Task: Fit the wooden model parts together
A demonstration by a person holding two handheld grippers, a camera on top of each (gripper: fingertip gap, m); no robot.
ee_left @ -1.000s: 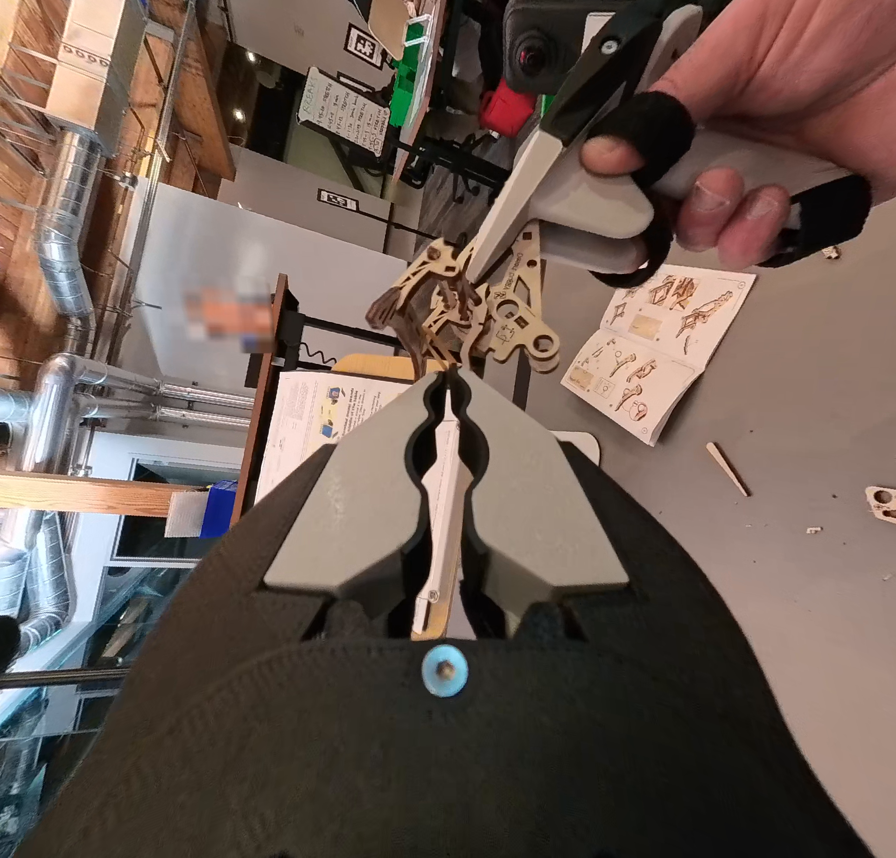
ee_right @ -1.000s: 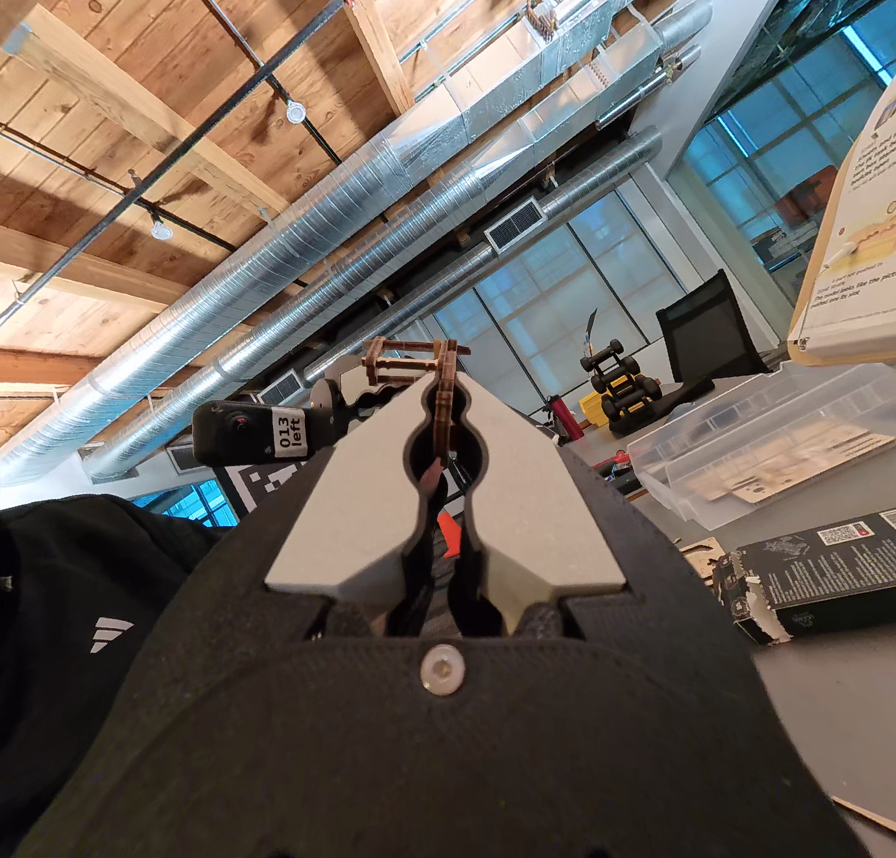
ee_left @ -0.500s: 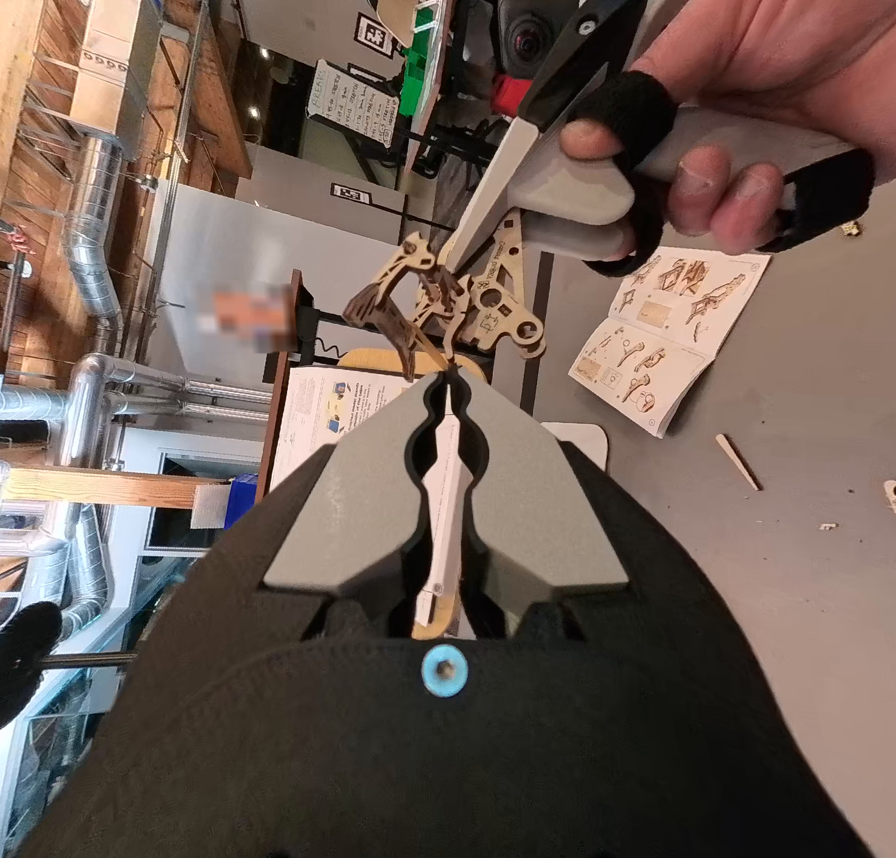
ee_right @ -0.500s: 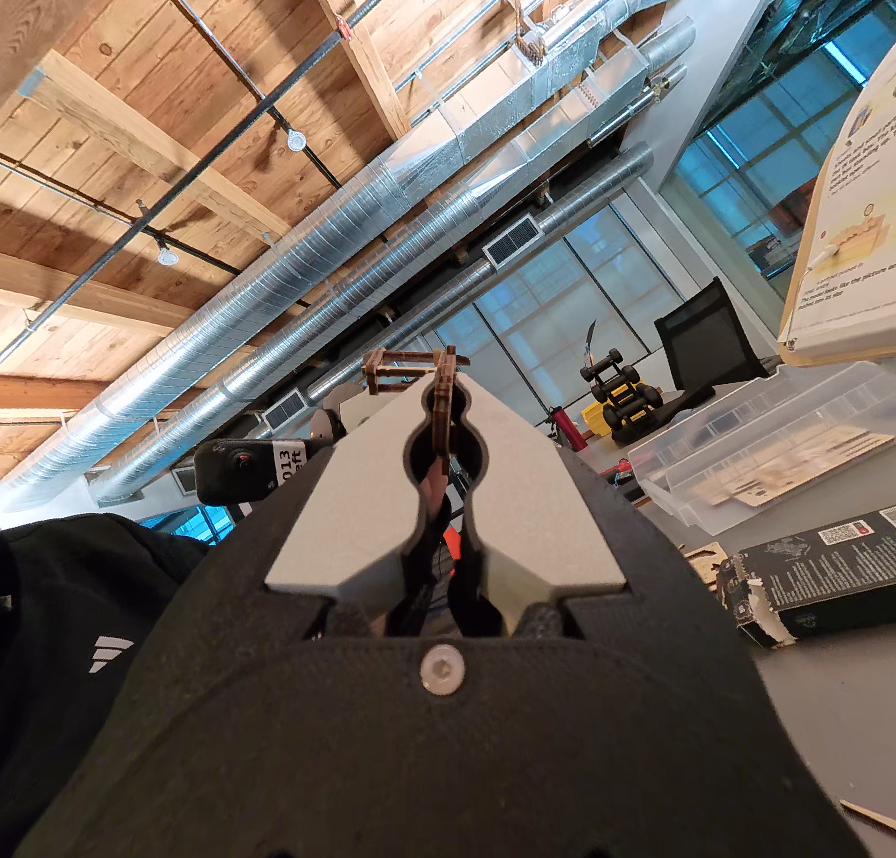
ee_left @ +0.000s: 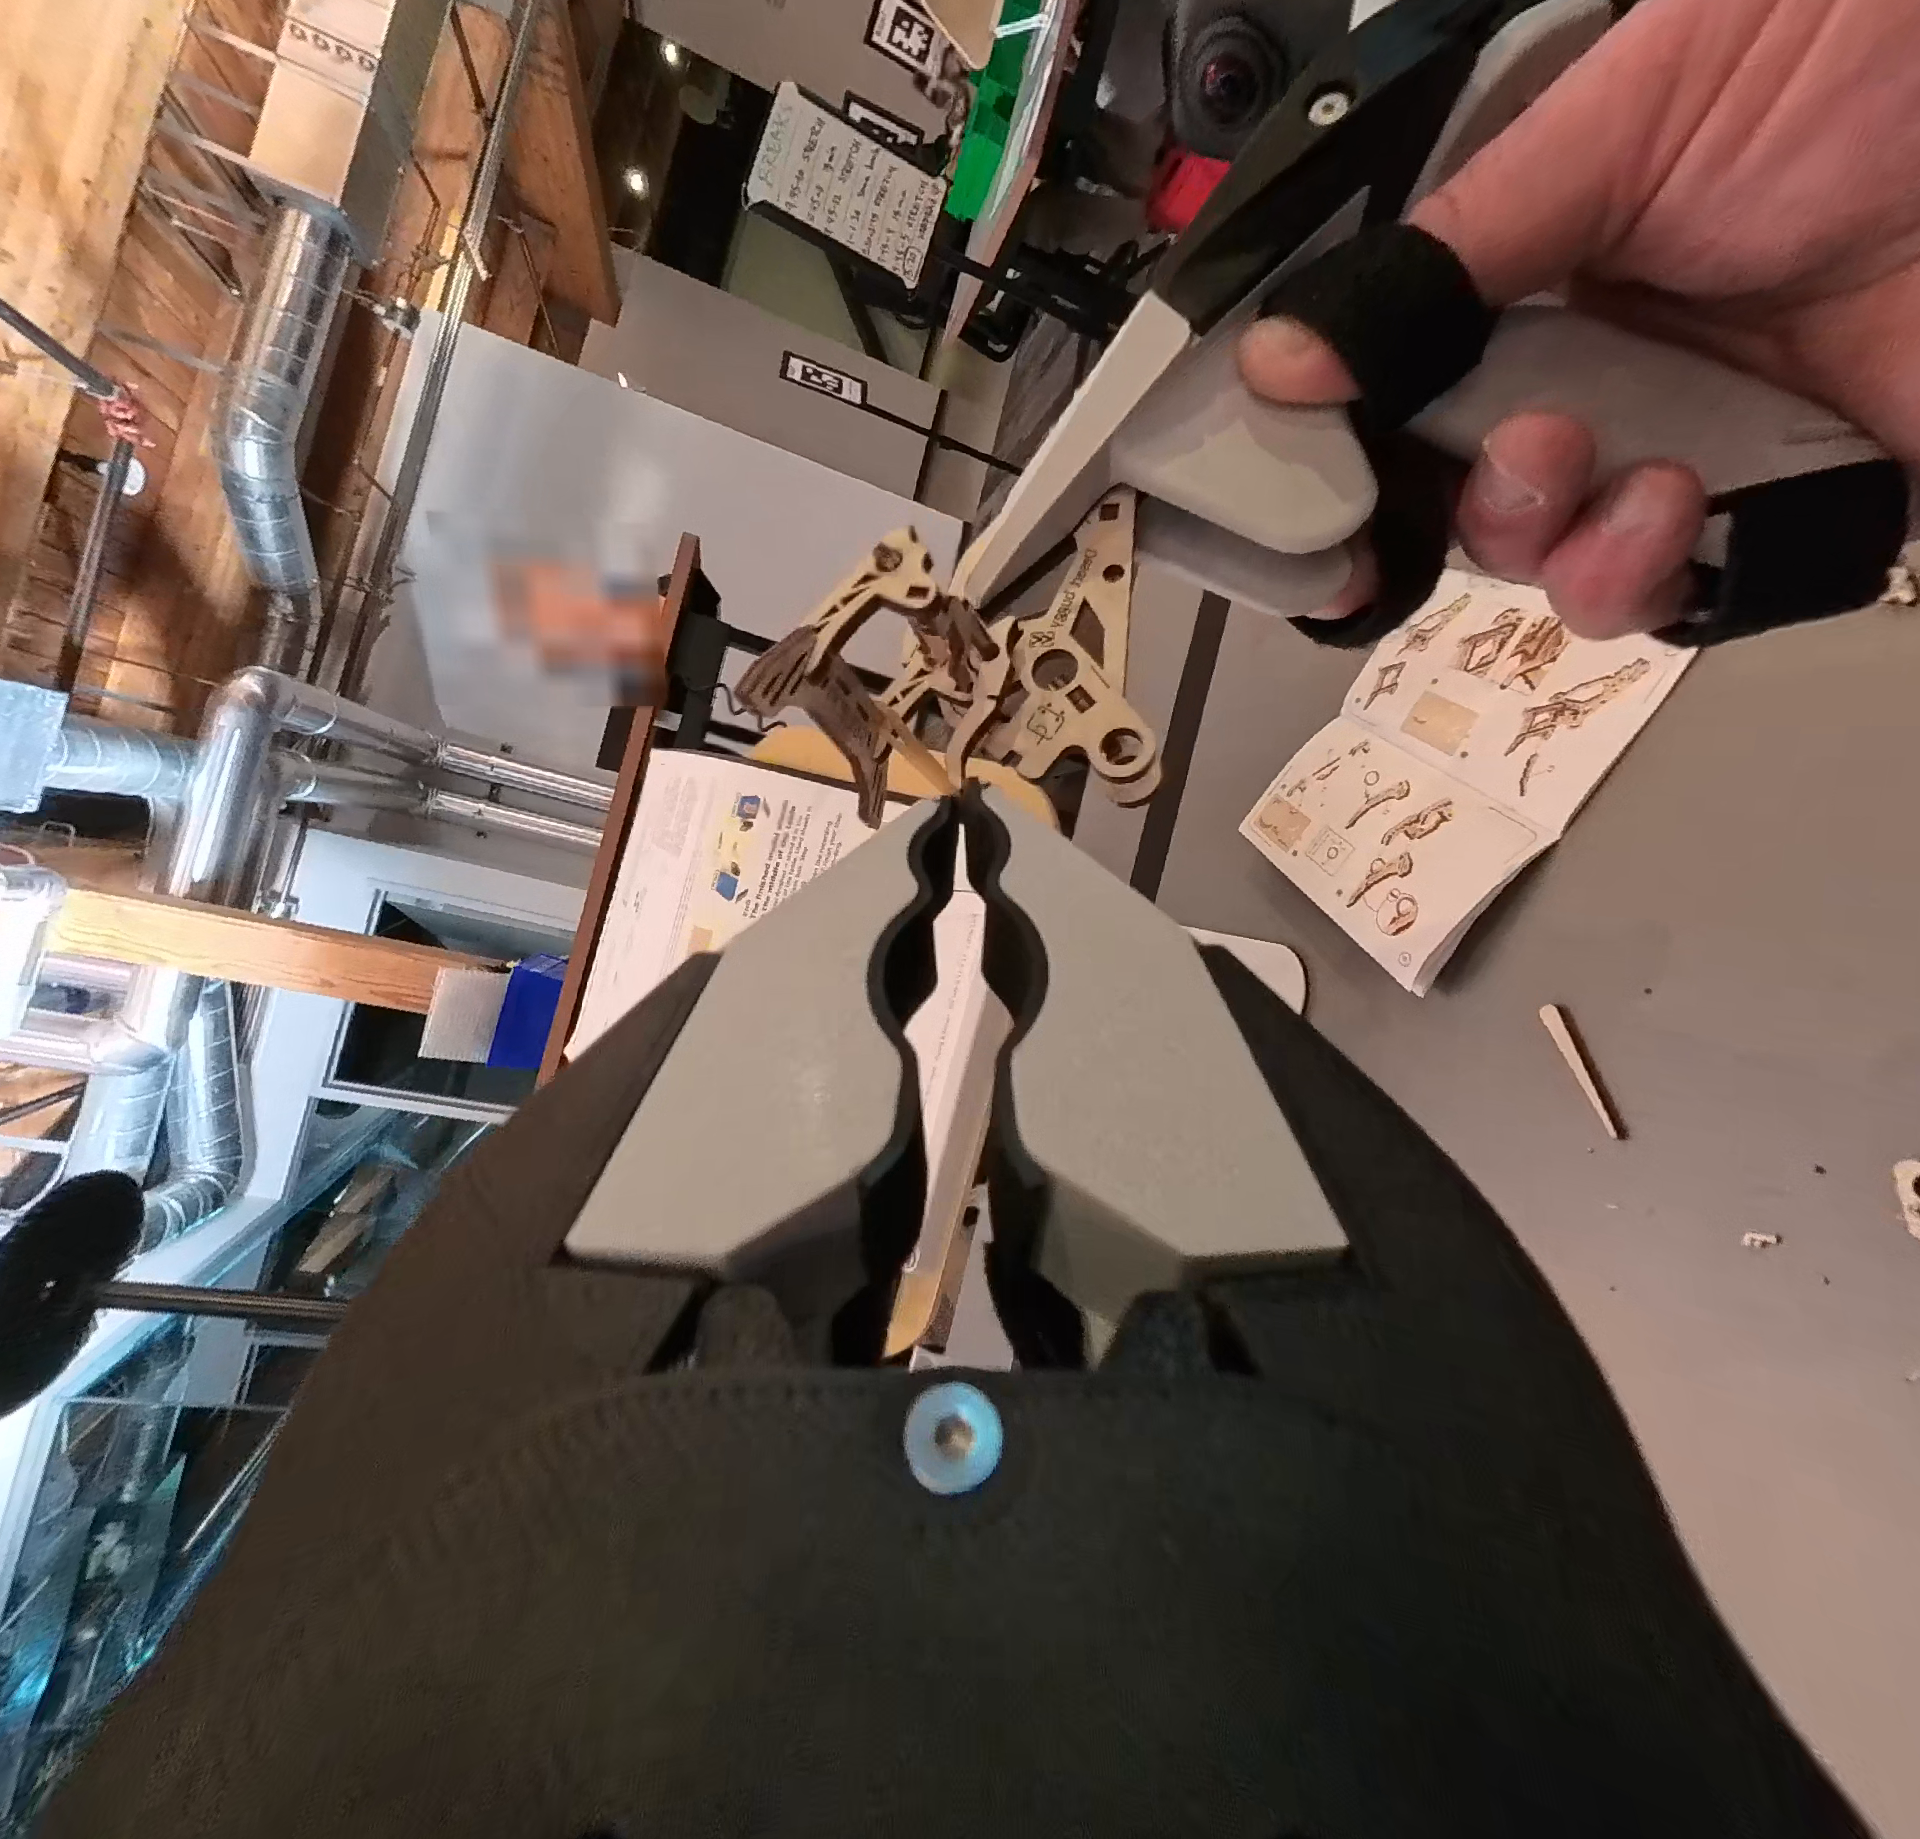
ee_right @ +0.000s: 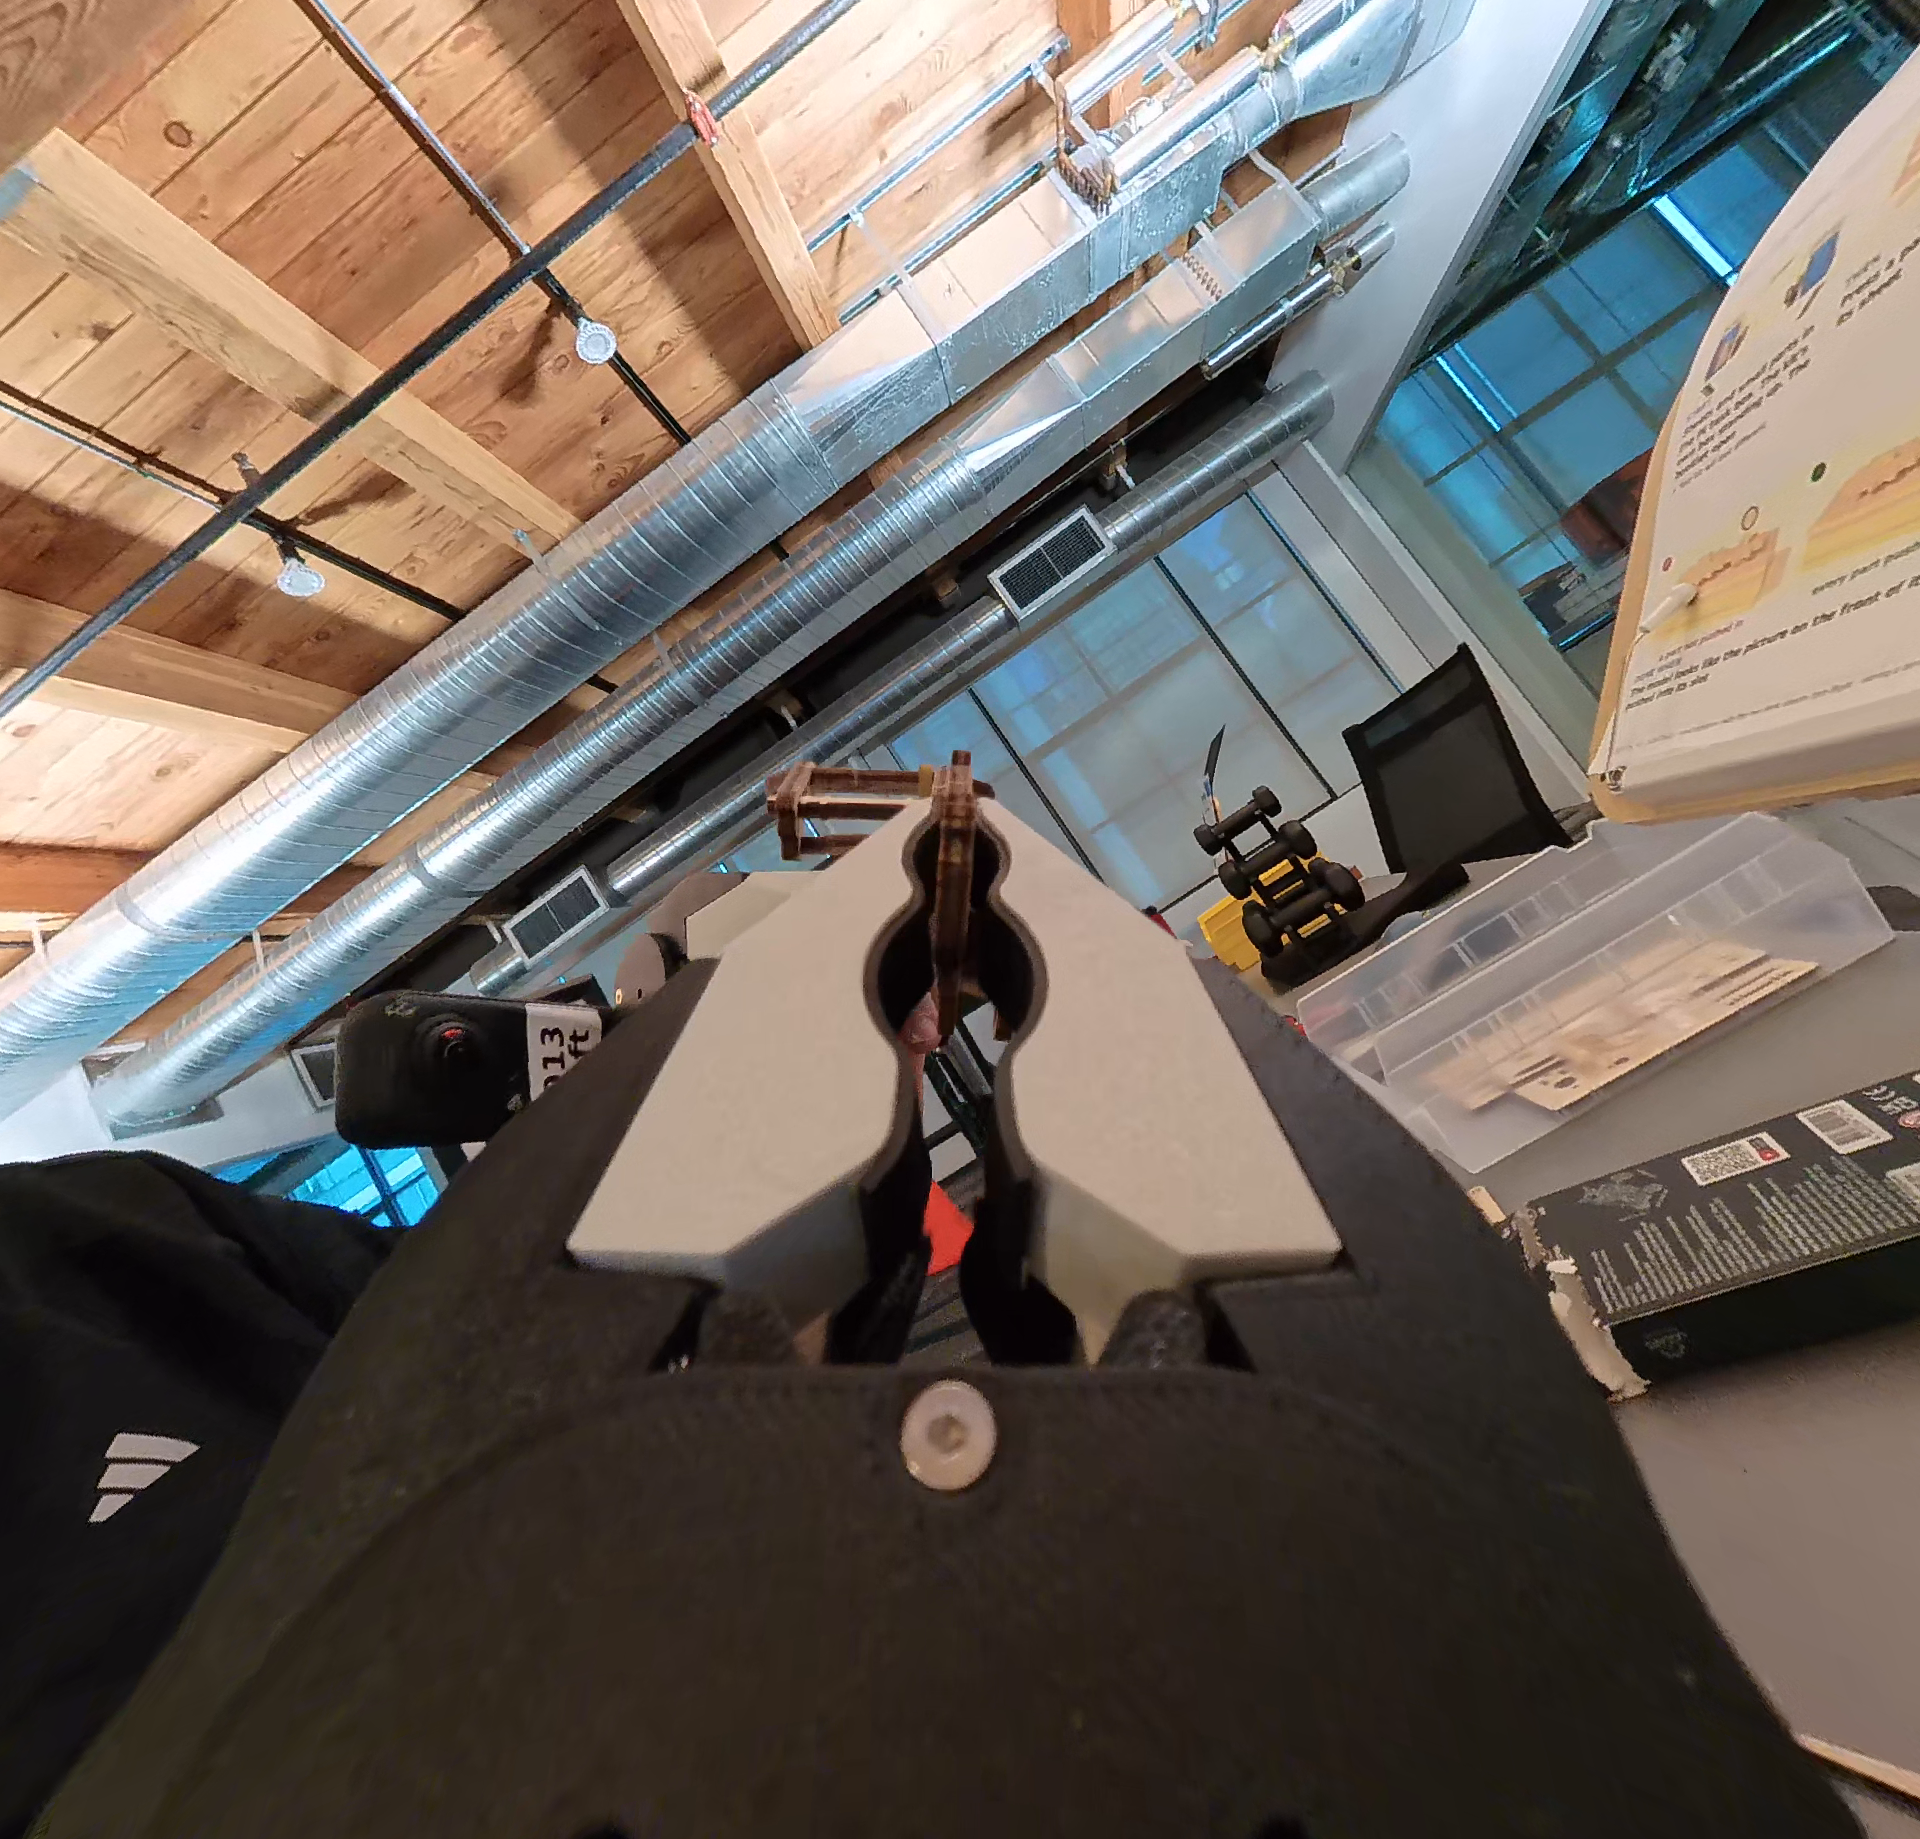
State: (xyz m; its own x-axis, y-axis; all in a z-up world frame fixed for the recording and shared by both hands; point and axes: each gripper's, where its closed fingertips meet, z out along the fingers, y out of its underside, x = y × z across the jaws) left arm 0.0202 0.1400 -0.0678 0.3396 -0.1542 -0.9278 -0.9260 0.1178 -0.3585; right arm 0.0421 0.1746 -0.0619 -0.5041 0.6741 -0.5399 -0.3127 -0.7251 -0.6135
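Note:
In the left wrist view a pale wooden model (ee_left: 1049, 677) with dark wing-like parts (ee_left: 821, 698) hangs in the air above the grey table (ee_left: 1662, 1374). My left gripper (ee_left: 961, 802) is shut at its tips on a thin pale wooden pin (ee_left: 912, 747) that reaches into the model. My right gripper (ee_left: 977, 584), held by a hand (ee_left: 1662, 179), is shut on the model's flat plate from above. In the right wrist view my right gripper (ee_right: 951, 802) pinches that plate (ee_right: 948, 885) edge-on, and dark wooden bars (ee_right: 831, 813) stick out to the left of the tips.
An open instruction booklet (ee_left: 1455, 781) and a loose wooden sliver (ee_left: 1584, 1072) lie on the table. A clipboard with a printed sheet (ee_left: 707, 885) stands behind the model. A clear plastic box (ee_right: 1590, 979) and a black carton (ee_right: 1745, 1239) sit at the right. Tip to tip, the grippers are about 5 cm apart.
Both grippers have kept their hold. The model and my right gripper have shifted slightly up and left in the left wrist view; the right wrist view has tilted a little more upward.

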